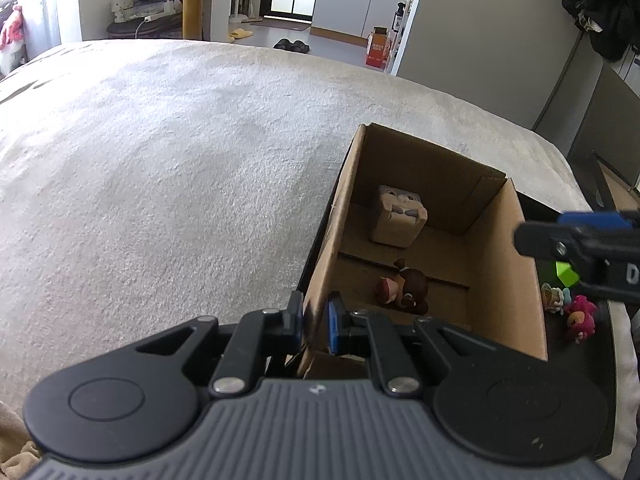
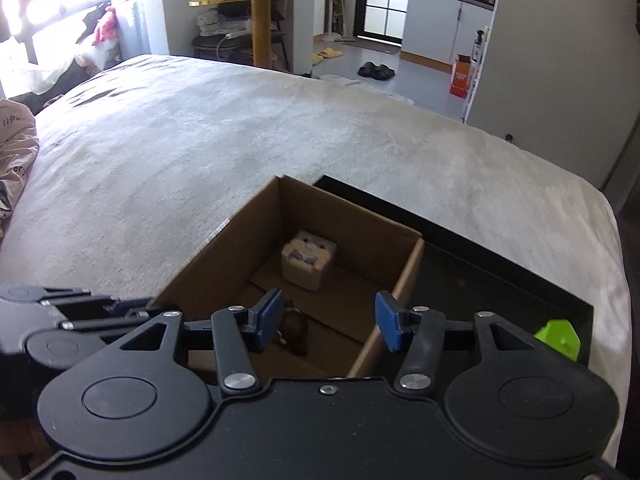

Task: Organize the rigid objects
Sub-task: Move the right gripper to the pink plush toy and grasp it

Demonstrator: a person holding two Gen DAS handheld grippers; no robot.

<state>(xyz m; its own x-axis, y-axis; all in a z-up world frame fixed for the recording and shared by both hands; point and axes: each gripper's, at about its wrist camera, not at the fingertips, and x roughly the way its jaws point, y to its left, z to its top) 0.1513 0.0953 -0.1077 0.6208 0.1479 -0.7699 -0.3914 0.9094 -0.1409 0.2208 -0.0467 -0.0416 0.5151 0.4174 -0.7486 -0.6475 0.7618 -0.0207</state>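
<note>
Left tongs pinch the cardboard box near-left wall on the bed; right tongs gape empty above; keep box steady while fetching the green piece at right.

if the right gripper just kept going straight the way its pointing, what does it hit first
Most likely the brown-haired figurine on the floor of the cardboard box: it lies between the open right gripper fingers, though depth is hard to judge.
</note>
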